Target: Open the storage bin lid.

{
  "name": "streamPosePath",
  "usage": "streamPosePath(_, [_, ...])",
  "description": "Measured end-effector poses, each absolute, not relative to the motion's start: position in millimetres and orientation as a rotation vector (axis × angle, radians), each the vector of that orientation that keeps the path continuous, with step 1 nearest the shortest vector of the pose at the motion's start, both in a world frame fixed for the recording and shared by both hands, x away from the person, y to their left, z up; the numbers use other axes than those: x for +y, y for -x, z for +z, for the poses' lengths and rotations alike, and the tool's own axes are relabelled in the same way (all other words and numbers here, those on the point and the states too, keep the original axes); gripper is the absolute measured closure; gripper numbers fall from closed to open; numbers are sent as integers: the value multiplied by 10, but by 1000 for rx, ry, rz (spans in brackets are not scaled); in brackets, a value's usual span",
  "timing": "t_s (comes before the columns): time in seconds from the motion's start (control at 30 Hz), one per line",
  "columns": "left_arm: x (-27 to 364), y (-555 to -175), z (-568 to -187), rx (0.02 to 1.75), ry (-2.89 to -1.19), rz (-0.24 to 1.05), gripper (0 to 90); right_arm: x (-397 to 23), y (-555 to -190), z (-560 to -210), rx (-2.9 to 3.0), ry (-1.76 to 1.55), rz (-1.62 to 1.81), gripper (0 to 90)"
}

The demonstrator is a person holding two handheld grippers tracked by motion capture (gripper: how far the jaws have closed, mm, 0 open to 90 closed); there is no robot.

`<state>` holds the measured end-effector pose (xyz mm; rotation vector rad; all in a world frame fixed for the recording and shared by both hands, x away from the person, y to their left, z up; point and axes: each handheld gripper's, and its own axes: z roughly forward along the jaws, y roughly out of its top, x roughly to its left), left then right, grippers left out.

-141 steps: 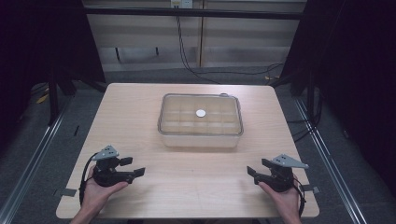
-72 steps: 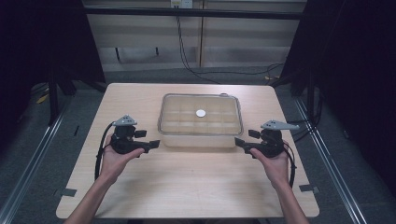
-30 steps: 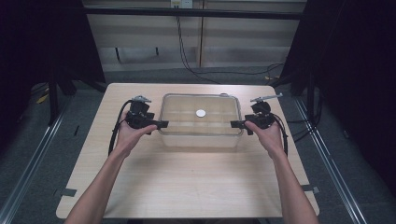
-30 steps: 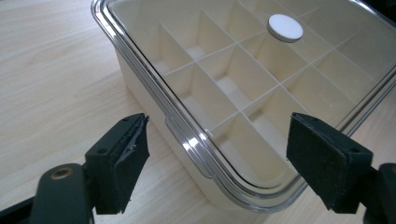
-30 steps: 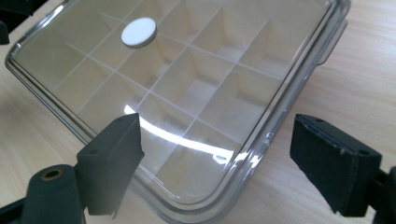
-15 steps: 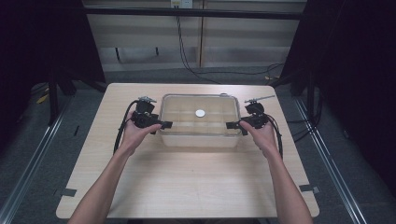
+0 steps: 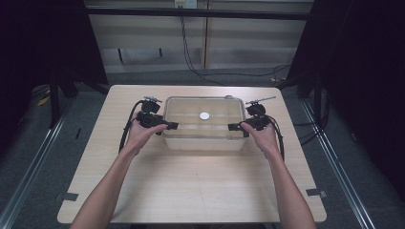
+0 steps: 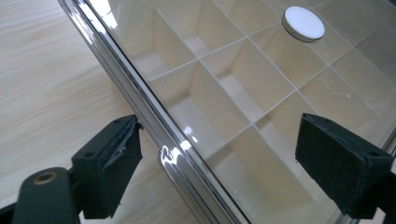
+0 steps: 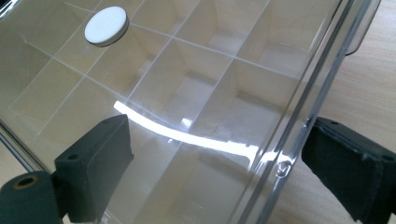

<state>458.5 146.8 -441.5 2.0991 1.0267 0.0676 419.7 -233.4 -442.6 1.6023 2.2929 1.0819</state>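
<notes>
Left gripper open, jaws spread across the left rim of the box; right gripper open likewise across the right rim. No contact with the plastic confirmed in either gripper view.

Clear plastic box near the middle of the table, toward the far edge, lid on, white round knob at the lid's centre. Inner dividers forming a grid of compartments, all apparently empty.

Mirrored placement, one tool at each short side: judged as preparation for a two-handed lift of the lid or the whole box, each rim lined up between a pair of jaws. Which of the two cannot be told.

High view: overall layout, both hands, trailing cables, symmetrical approach. Left gripper view: one pad outside the rim over bare wood, the other over the lid, rim edge running between them; knob well beyond. Right gripper view: same straddle, plus a latch tab on the box side.
</notes>
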Motion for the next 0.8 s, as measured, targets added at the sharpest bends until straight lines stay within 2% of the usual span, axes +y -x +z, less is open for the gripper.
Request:
streamPosePath(0.37, [1410, -4619, -4477, 1030, -2085, -28, 98, -2359, -4234, -4473, 2276, -1646, 1127, 72])
streamPosePath(0.53, [1400, -4595, -4433, 1017, -2098, 31, 123, -2326, -4217, -4459, 2244, -1604, 1109, 76])
streamPosePath(0.8, [1433, -4583, -4460, 1021, -2057, 32, 156, -2331, -4185, -4487, 2175, -1603, 1148, 101])
